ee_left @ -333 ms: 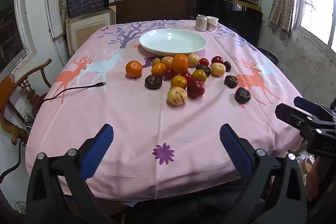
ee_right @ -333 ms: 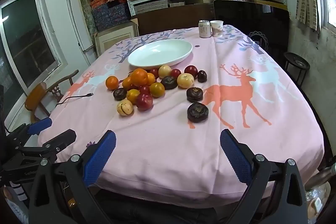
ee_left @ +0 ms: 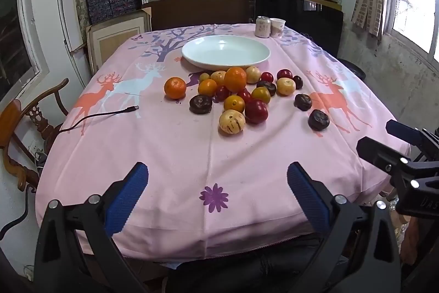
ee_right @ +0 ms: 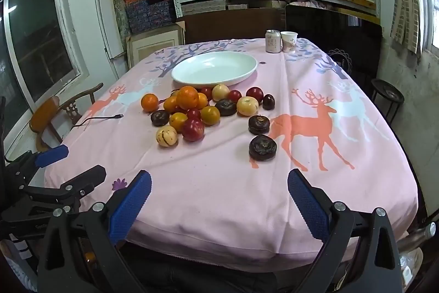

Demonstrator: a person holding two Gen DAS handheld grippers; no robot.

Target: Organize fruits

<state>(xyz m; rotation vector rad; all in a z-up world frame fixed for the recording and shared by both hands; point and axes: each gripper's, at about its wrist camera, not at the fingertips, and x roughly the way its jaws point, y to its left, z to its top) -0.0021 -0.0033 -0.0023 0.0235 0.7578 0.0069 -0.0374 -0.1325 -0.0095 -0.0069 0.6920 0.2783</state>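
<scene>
Both left tongs [ee_left: 216, 191] and right tongs [ee_right: 219, 194] gape empty at the pink-clothed worktop's [ee_left: 170, 155] six o'clock edge. Sorting seems unstarted: next, reach toward twelve for the loose fruits [ee_left: 241, 95] below the shallow white plate [ee_left: 225, 52]

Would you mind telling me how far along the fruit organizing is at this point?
Nothing looks done: the white plate holds no fruit. Nothing is in hand either; the left gripper and right gripper are both open over the near table edge. All the fruit lies on the pink cloth in front of the plate.
</scene>
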